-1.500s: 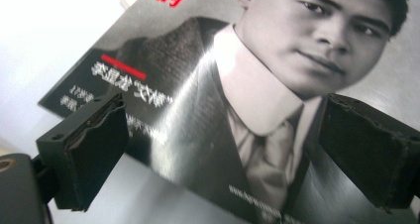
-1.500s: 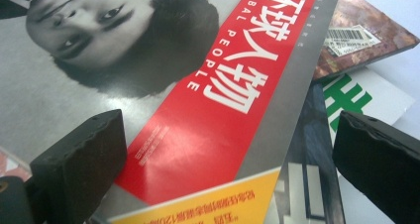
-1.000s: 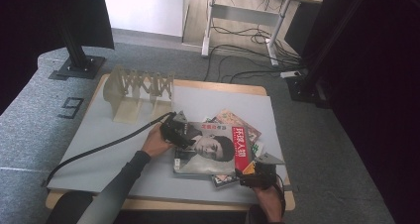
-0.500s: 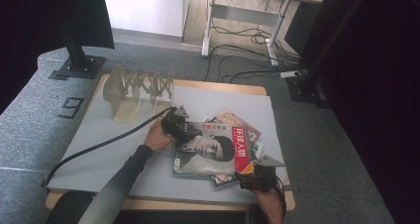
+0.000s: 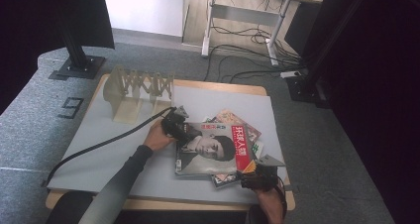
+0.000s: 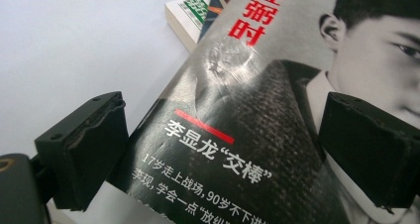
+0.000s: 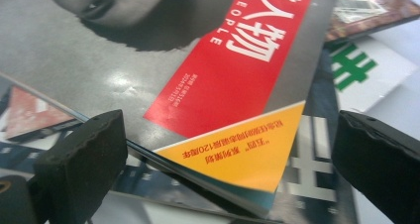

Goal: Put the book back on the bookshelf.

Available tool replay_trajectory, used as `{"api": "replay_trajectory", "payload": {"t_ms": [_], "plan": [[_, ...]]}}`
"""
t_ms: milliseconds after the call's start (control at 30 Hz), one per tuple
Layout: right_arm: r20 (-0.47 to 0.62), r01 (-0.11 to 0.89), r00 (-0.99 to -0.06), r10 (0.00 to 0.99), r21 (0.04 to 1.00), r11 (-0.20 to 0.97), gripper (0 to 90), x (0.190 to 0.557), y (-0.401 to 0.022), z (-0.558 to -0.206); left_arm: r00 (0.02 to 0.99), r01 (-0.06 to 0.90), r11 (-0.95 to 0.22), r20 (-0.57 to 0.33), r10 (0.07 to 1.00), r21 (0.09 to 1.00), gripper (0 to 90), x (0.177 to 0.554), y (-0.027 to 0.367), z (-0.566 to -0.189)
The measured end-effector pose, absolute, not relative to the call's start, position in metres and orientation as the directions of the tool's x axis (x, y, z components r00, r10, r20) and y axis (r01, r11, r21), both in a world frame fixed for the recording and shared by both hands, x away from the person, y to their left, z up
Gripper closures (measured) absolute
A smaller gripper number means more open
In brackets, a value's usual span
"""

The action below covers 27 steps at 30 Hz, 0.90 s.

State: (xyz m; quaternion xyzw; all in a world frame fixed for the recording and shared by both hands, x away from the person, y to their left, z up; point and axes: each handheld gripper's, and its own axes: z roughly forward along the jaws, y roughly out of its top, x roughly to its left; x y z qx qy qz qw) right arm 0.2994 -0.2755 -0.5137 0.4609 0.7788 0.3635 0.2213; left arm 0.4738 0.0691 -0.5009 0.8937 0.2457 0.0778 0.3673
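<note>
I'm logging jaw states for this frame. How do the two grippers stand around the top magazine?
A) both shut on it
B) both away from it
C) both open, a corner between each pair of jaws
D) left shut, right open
C: in each gripper view the black jaws stand wide apart, with a corner of the top magazine between them, at the left gripper and the right gripper.
</note>
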Motion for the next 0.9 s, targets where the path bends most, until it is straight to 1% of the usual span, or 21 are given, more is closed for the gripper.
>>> {"api": "replay_trajectory", "payload": {"t_ms": [133,300,733,900], "plan": [[-0.012,0.562,-0.459,0.888,0.770,0.301,1.7,0.301,-0.280,-0.514,0.864,0.383,-0.620,-0.028,0.503,0.684,4.9,0.466,0.069,-0.499],[-0.020,0.570,-0.436,0.900,0.767,0.293,2.3,0.305,-0.285,-0.515,0.855,0.405,-0.615,-0.041,0.517,0.677,4.7,0.455,0.071,-0.500],[-0.001,0.582,-0.399,0.917,0.772,0.254,4.2,0.319,-0.296,-0.516,0.863,0.418,-0.634,-0.068,0.500,0.650,4.9,0.425,0.089,-0.502],[-0.006,0.582,-0.394,0.919,0.772,0.255,4.6,0.327,-0.296,-0.516,0.865,0.417,-0.648,-0.059,0.498,0.637,5.3,0.409,0.095,-0.502]]}}
